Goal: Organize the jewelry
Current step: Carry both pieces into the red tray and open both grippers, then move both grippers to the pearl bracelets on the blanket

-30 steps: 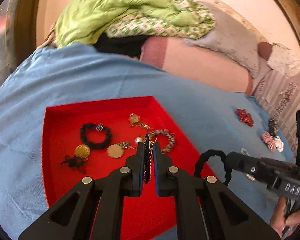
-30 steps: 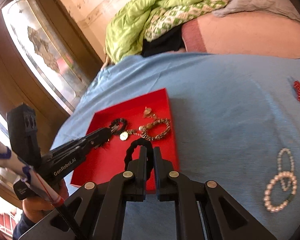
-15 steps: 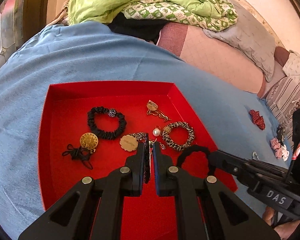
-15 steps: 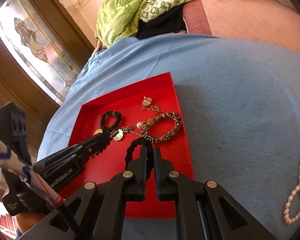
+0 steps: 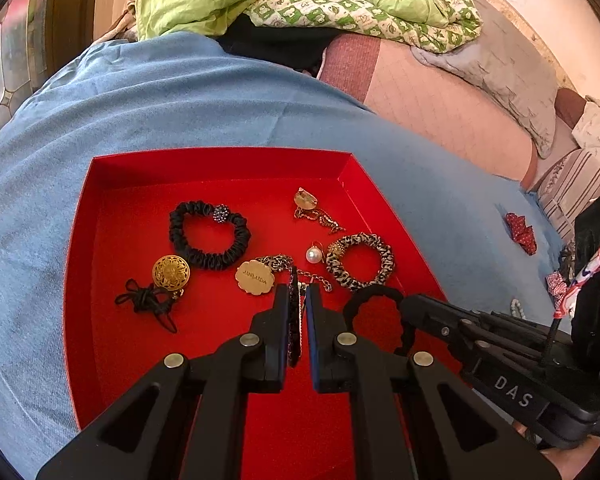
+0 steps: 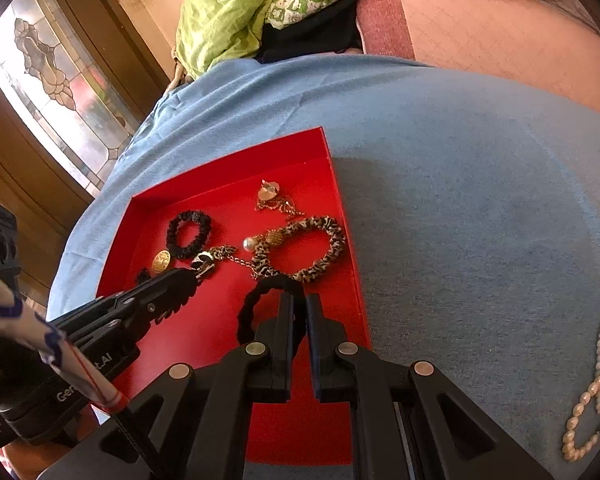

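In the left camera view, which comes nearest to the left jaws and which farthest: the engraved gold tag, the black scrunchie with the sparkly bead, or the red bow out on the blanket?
1. Engraved gold tag: just ahead-left of the left gripper, in the red tray.
2. Black scrunchie with the sparkly bead: farther back, left of centre.
3. Red bow: far right, on the blue blanket.

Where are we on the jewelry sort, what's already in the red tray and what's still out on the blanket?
Done: the red tray holds a black scrunchie, leopard scrunchie, gold button, pearl earring and a tagged chain.
In hand: the right gripper grips a black hair tie over the tray; the left gripper pinches a dark beaded piece.
Left: pearl bracelets and a red scrunchie on the blue blanket.
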`<state>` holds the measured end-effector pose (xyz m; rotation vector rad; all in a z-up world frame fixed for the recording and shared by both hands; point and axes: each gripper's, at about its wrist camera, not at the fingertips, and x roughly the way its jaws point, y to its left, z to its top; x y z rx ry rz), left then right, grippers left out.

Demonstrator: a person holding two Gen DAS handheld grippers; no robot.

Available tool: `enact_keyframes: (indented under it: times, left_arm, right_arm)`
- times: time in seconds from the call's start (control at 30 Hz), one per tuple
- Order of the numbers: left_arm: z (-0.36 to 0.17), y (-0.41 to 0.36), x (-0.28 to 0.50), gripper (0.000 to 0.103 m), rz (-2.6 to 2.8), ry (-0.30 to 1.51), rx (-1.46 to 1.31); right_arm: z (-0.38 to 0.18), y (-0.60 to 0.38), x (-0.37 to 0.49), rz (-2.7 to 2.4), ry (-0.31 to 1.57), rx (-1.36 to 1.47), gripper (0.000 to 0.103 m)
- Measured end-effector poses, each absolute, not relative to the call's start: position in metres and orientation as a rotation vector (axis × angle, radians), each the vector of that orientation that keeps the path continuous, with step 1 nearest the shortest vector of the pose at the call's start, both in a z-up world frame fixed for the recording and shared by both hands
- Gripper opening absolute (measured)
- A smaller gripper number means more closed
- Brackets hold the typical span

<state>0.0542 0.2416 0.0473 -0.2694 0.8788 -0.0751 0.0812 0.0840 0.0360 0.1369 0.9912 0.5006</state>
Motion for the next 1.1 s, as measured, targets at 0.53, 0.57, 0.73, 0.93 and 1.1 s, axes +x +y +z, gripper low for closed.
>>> enact_keyframes:
  times: [0.53, 0.57, 0.73, 0.93, 1.1]
  left_arm:
    - [0.049, 0.243, 0.052, 0.008, -0.074, 0.871, -0.280]
    - [0.050, 0.244, 0.052, 0.008, -0.075, 0.867, -0.285]
    - [0.058, 0.243, 0.049, 0.008, -0.073, 0.835, -0.290]
    - [0.071, 0.227, 0.042, 0.009, -0.081, 0.768, -0.229]
    - [0.081, 0.210, 0.039, 0.009, -0.098, 0.718, -0.210]
  right_arm:
    - [0.042, 0.087, 0.078, 0.497, 0.980, 0.100, 0.021]
    - [0.043, 0.087, 0.077, 0.499, 0.977, 0.103, 0.021]
    - [0.053, 0.083, 0.072, 0.517, 0.953, 0.118, 0.021]
    - [0.069, 0.068, 0.056, 0.548, 0.917, 0.143, 0.022]
    - [0.080, 0.044, 0.044, 0.566, 0.894, 0.160, 0.022]
